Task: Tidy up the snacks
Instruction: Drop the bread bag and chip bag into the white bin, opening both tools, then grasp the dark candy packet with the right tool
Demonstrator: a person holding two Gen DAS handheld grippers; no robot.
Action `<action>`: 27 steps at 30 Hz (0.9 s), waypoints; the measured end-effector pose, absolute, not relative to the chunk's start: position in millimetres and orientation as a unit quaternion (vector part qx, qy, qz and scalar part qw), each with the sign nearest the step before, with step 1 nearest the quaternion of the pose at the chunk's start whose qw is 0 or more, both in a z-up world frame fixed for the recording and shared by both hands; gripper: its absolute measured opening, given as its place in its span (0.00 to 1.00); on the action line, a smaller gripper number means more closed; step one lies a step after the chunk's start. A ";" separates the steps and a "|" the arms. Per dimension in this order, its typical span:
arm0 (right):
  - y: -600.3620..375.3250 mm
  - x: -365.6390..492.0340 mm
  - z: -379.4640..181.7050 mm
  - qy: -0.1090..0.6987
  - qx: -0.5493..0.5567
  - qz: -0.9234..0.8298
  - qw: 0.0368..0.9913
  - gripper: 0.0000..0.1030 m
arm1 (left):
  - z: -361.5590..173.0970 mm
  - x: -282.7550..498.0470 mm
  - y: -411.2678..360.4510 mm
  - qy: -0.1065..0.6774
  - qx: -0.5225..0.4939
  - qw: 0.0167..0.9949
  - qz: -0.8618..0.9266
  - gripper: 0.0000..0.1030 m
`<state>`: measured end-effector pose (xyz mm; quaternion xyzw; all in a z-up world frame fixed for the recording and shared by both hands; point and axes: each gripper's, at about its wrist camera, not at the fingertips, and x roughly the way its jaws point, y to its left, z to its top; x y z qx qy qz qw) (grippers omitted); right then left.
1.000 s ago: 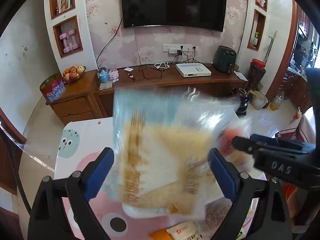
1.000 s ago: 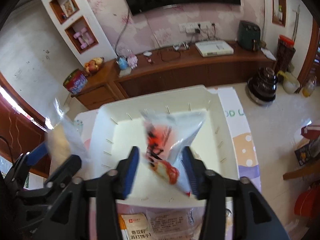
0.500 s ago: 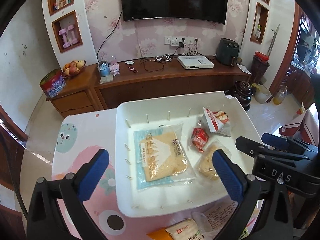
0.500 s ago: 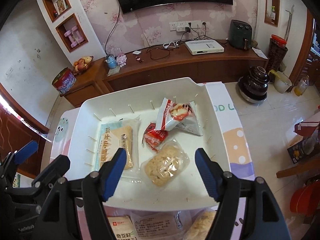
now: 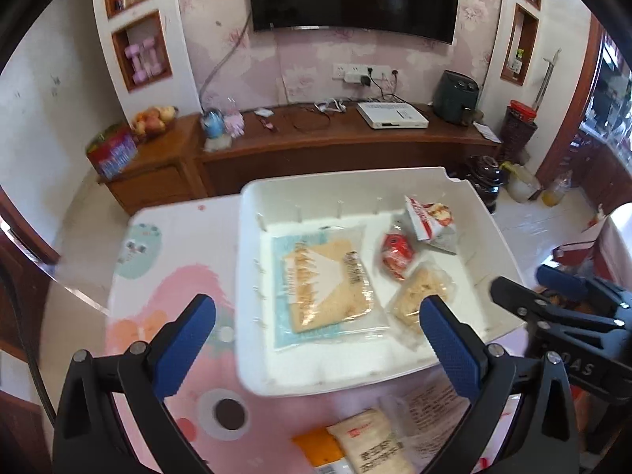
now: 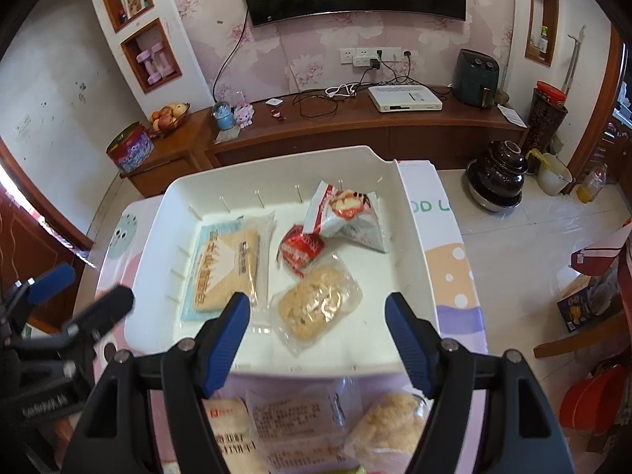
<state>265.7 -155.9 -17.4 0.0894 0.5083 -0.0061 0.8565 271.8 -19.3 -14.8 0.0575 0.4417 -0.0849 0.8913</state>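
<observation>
Right wrist view: four snack packets (image 6: 316,308) are lodged in the white tray (image 6: 410,213); several packets (image 6: 300,418) are left on the table just before it. Right gripper (image 6: 318,324) and left gripper (image 5: 316,328) are found spread wide, nothing grasped

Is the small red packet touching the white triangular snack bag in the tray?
Touching: the right wrist view shows the white triangular bag overlapping the red packet at its top corner.
</observation>
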 end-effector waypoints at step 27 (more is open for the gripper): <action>-122.6 57.7 -59.3 0.552 0.043 0.086 0.828 0.68 | -97.7 54.2 46.8 0.475 0.150 0.849 -0.177 1.00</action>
